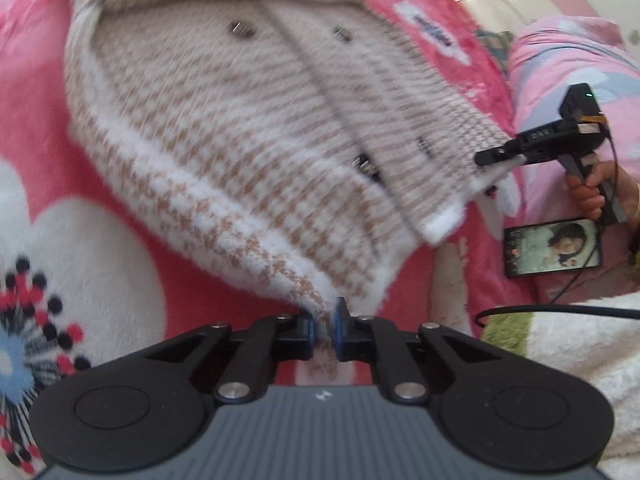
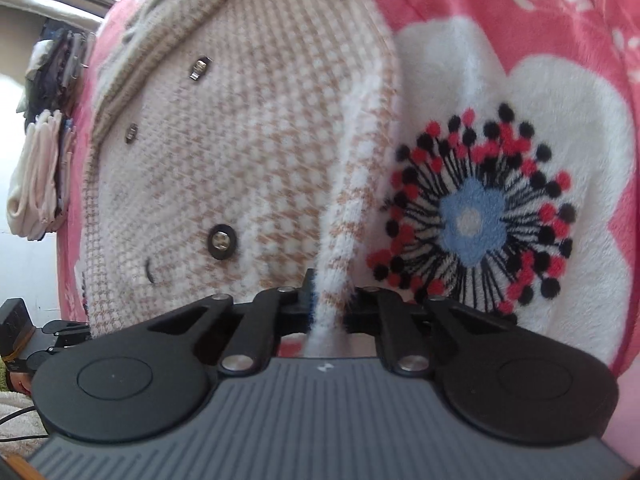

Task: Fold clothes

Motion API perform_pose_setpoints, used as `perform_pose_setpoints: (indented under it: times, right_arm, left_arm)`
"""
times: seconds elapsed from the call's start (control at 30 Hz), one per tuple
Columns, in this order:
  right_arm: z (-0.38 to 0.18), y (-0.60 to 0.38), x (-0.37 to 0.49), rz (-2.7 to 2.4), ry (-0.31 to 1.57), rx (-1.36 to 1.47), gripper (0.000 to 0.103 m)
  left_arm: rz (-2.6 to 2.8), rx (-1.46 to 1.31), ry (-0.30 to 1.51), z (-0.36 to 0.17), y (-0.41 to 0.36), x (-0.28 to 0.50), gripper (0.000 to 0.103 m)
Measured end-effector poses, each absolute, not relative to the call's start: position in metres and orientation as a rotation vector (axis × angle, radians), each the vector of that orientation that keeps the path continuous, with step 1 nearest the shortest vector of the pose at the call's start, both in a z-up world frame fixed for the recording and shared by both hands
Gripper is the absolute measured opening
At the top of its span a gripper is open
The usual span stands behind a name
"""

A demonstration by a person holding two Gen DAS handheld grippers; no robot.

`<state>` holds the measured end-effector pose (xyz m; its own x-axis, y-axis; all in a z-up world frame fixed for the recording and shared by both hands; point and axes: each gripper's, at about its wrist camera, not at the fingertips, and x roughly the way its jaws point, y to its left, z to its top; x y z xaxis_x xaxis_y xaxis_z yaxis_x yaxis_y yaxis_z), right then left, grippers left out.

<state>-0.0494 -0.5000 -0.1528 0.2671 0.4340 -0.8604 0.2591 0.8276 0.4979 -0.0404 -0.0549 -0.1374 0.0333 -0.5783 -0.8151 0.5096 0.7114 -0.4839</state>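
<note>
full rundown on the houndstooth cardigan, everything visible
The cardigan is a fuzzy knit in beige-and-white houndstooth with white fluffy edging, a ribbed collar and dark and metallic buttons on the front. It lies spread on a pink floral blanket. The left claw is shut on one edge, the right claw on another, and the fabric there is lifted.

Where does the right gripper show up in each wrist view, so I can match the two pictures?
Left wrist view: right gripper at the right edge, shut on the cardigan's white hem corner.
Right wrist view: right gripper bottom centre, shut on the fuzzy white edge.
Shared landmark: the round dark button near the hem.
</note>
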Motion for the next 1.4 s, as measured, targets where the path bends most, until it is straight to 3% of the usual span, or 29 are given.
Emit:
perform_pose_setpoints:
  times: [0.33, 0.83, 1.0, 1.2, 1.3, 1.33, 1.4]
  right_arm:
    - [-0.078, -0.504, -0.028, 0.188, 1.075, 0.676, 0.007]
    - [0.009, -0.488, 0.118, 0.279, 0.879, 0.548, 0.007]
    - [0.018, -0.485, 0.199, 0.270, 0.811, 0.553, 0.007]
    - [-0.024, -0.484, 0.296, 0.195, 0.787, 0.660, 0.007]
    - [-0.068, -0.492, 0.333, 0.129, 0.764, 0.762, 0.017]
    - [-0.086, -0.496, 0.342, 0.089, 0.767, 0.792, 0.033]
    - [-0.115, -0.508, 0.343, -0.003, 0.756, 0.875, 0.048]
  left_arm:
    - [-0.859, -0.147, 1.046, -0.062, -0.046, -0.014, 0.009]
    - [-0.654, -0.214, 0.728, 0.006, -0.014, 0.109, 0.009]
    - [-0.548, -0.233, 0.694, 0.000, -0.007, 0.192, 0.009]
    - [-0.395, -0.302, 0.739, -0.050, -0.001, 0.288, 0.009]
    - [-0.336, -0.402, 0.819, -0.092, 0.010, 0.319, 0.011]
    - [-0.320, -0.437, 0.851, -0.107, 0.013, 0.328, 0.011]
    - [-0.291, -0.512, 0.907, -0.134, 0.021, 0.344, 0.011]
